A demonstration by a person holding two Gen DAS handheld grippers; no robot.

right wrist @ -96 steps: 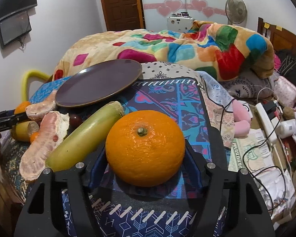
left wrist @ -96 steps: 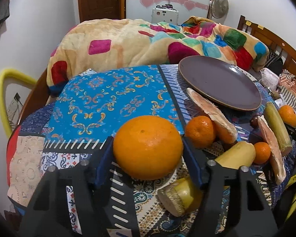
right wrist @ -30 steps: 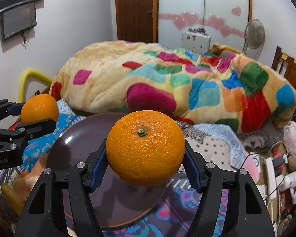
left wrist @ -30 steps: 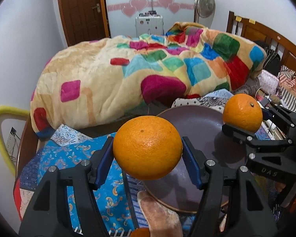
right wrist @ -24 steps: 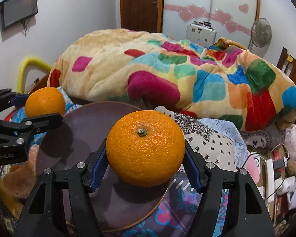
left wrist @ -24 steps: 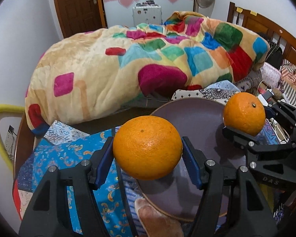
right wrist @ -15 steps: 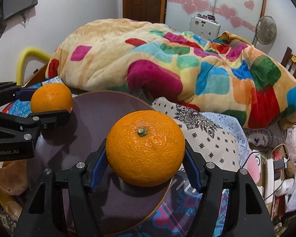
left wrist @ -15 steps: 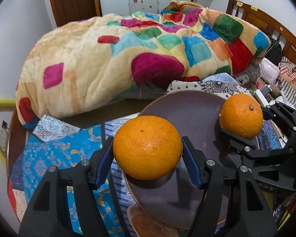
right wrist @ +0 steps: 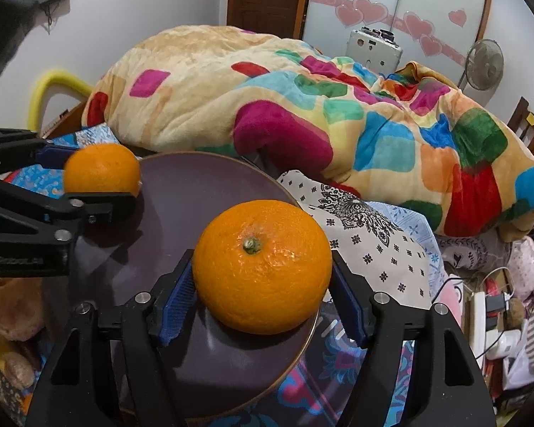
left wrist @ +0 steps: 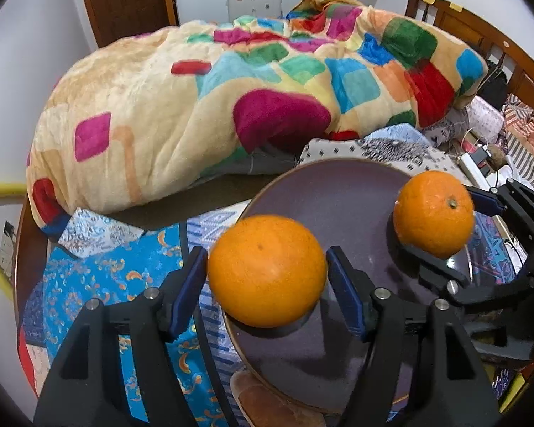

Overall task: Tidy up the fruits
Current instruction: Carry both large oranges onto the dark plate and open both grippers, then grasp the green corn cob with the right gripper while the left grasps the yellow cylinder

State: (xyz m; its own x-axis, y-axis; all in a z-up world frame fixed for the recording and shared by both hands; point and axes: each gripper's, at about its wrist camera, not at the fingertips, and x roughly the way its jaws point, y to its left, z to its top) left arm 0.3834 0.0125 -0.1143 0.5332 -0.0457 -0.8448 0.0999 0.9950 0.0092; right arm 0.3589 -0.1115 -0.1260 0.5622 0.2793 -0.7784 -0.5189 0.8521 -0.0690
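Item: release of two oranges onto one plate.

Left gripper [left wrist: 267,277]: jaws were opening, blue pads drawn just clear of the left orange [left wrist: 267,270], which still sat between them. That orange was at the plate's near-left rim, a shadow under it; whether it touched the surface could not be told.

Right gripper [right wrist: 263,284]: jaws likewise opening, a gap showing on both sides of the right orange [right wrist: 261,267], stem uppermost, at the plate's near-right edge.

Handling note: both fruits were round and lay close to the rim, so they would probably roll. Judged best practice was to let the jaws spread fully before any withdrawal, then back each gripper straight out along its own line so that no pad brushes the fruit toward the edge. Nudging either orange inward first would be safer.

Container: dark purple plate [left wrist: 341,195], on the patterned worktop [left wrist: 106,284]. Contents: the two oranges only, well apart; its middle and far part were bare.

Nearby: pale peeled fruit [left wrist: 267,402] below the plate's near rim, outside it.
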